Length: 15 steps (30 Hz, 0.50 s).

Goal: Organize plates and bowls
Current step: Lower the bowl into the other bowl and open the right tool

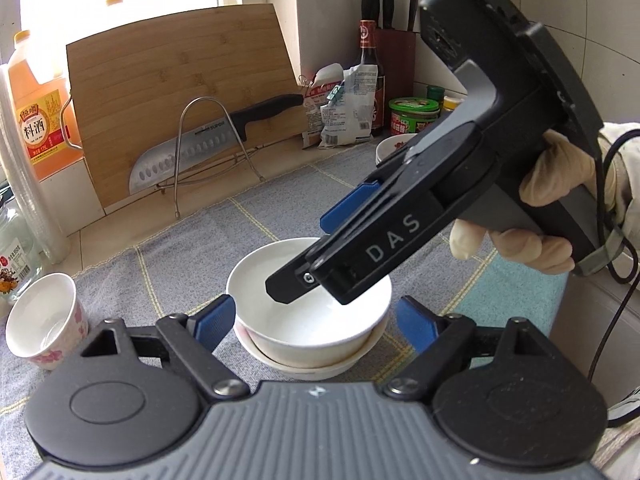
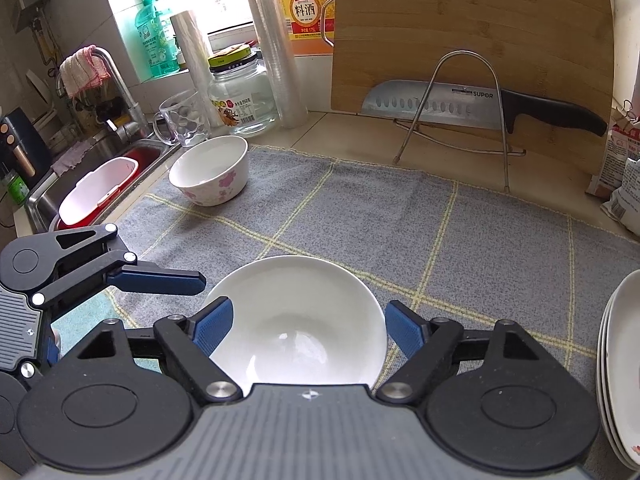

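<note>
A plain white bowl [image 1: 308,312] sits nested in another white dish [image 1: 316,364] on the grey checked mat [image 1: 168,272]. My left gripper [image 1: 312,322] is open, its blue pads on either side of the bowl, apart from it. My right gripper [image 1: 320,276] hovers over the bowl, fingers pointing down into it; in its own view it [image 2: 306,326] is open over the white bowl [image 2: 296,320]. A flowered bowl [image 2: 210,170] stands far left on the mat; it also shows in the left wrist view [image 1: 46,326]. Stacked white plates [image 2: 622,364] lie at the right edge.
A bamboo cutting board [image 2: 472,32] and a knife [image 2: 480,106] on a wire rack stand at the back. Bottles, a glass jar [image 2: 242,94], a glass mug [image 2: 182,122] and the sink [image 2: 96,168] are at the left. Sauce bottles, bags and another flowered bowl [image 1: 394,146] are back right.
</note>
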{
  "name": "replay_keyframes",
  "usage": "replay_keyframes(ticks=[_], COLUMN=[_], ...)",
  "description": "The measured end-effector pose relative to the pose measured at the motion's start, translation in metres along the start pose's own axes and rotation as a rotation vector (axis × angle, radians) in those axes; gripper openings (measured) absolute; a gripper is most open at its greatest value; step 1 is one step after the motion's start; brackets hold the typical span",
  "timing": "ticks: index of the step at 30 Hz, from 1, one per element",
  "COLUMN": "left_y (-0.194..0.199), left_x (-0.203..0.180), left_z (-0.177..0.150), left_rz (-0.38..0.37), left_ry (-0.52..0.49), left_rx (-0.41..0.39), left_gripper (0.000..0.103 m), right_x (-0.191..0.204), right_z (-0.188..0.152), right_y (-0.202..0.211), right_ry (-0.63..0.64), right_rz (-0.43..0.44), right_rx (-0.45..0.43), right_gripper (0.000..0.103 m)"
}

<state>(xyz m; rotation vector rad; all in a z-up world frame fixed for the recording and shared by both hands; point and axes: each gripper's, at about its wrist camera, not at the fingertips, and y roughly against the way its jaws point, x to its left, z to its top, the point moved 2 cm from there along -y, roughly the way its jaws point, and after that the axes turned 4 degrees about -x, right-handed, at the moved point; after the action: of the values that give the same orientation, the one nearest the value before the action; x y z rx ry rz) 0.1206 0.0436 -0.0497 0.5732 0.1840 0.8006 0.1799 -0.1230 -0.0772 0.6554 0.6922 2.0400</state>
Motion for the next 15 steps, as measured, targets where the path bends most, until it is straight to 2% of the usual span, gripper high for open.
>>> replay_keyframes(ticks=[6, 15], left_y=[-0.0079, -0.004], left_x=[-0.0008, 0.0044], left_z=[-0.0046, -0.0076], left_rz=[-0.047, -0.04], left_ry=[0.007, 0.022], left_rx=[0.001, 0.001], left_gripper=[0.088, 0.088], right_x=[-0.0073, -0.008], right_z=[0.0057, 0.0046], right_y=[0.0013, 0.005], right_ry=[-0.031, -0.035], right_rz=[-0.017, -0.035], right_rx=[-0.024, -0.034], right_gripper=[0.088, 0.088])
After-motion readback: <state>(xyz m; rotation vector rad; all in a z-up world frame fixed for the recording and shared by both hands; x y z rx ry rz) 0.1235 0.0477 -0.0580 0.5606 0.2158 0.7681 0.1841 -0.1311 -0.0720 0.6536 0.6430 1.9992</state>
